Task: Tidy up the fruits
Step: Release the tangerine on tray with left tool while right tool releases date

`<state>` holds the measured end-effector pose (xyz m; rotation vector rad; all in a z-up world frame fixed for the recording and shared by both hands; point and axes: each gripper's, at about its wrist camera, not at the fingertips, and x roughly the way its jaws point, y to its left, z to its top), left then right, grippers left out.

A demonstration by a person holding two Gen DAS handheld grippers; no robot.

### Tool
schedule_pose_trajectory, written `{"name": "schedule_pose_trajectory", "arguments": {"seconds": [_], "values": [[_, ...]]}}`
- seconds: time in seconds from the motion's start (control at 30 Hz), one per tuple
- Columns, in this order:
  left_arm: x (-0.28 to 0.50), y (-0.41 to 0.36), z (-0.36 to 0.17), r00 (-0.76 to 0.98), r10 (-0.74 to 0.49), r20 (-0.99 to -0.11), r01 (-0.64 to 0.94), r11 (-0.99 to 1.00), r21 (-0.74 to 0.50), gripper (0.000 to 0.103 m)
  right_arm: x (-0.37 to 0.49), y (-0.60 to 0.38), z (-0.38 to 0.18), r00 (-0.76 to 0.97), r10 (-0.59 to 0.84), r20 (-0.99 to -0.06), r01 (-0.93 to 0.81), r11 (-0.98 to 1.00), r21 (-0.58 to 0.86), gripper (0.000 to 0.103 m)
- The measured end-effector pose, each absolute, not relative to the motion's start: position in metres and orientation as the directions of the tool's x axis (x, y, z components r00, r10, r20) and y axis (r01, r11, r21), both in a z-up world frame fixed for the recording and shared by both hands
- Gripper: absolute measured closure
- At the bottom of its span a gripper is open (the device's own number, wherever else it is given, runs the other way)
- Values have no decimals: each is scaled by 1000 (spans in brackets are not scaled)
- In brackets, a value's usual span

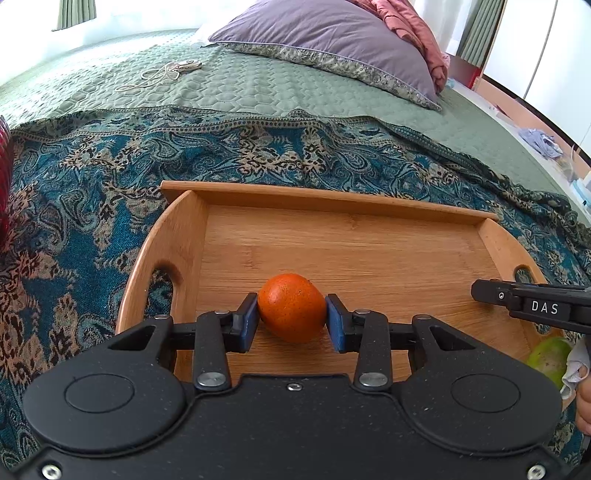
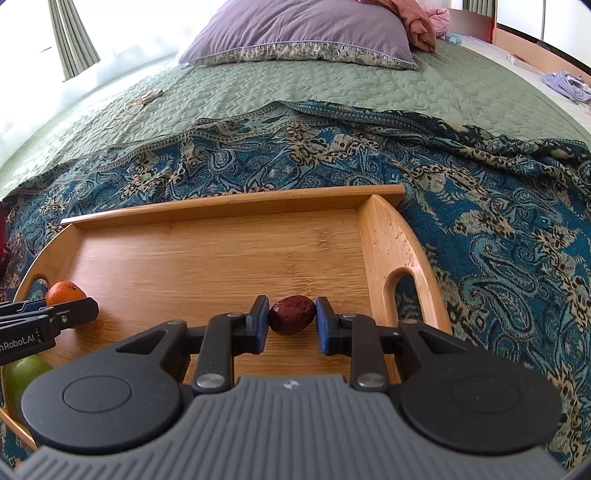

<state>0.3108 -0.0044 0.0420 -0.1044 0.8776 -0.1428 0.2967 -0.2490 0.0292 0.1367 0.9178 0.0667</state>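
A wooden tray lies on a patterned blue cloth on the bed. My left gripper is shut on an orange fruit over the tray's left part. My right gripper is shut on a dark red-brown date-like fruit over the tray's right part. The orange fruit and the left gripper's fingers show at the left of the right wrist view. A green fruit lies at the tray's near edge; it also shows in the left wrist view.
The patterned blue cloth covers a green quilted bedspread. A purple pillow and pink cloth lie at the far end. A cord with a small object lies on the bedspread. A red object sits at the left edge.
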Motion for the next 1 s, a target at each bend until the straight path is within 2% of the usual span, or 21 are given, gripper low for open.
{"name": "schedule_pose_trajectory", "arguments": {"seconds": [0.17,0.23,0.33,0.4,0.57,0.7,1.0], "values": [[311,-5,42,630,-165,-759,85,986,-143,67,297,-248,29,606,113,-787,-3,990,140,69],[309,-5,44,640,-160,-752,84,987,-138,66,297,-248,29,606,113,-787,-3,990,140,63],[305,-5,50,659,-158,-735,94,987,-128,54,295,-249,31,618,112,-778,9,989,150,49],[300,-3,56,673,-161,-722,101,987,-126,48,292,-252,34,631,132,-764,6,985,175,35],[276,1,75,732,-153,-664,122,988,-94,23,277,-257,46,683,167,-711,-17,977,213,25],[249,7,87,764,-149,-628,138,988,-67,19,254,-261,59,741,176,-648,-63,979,193,12],[182,21,97,816,-165,-554,168,985,-46,9,195,-267,72,821,188,-538,-130,981,144,1]]}}
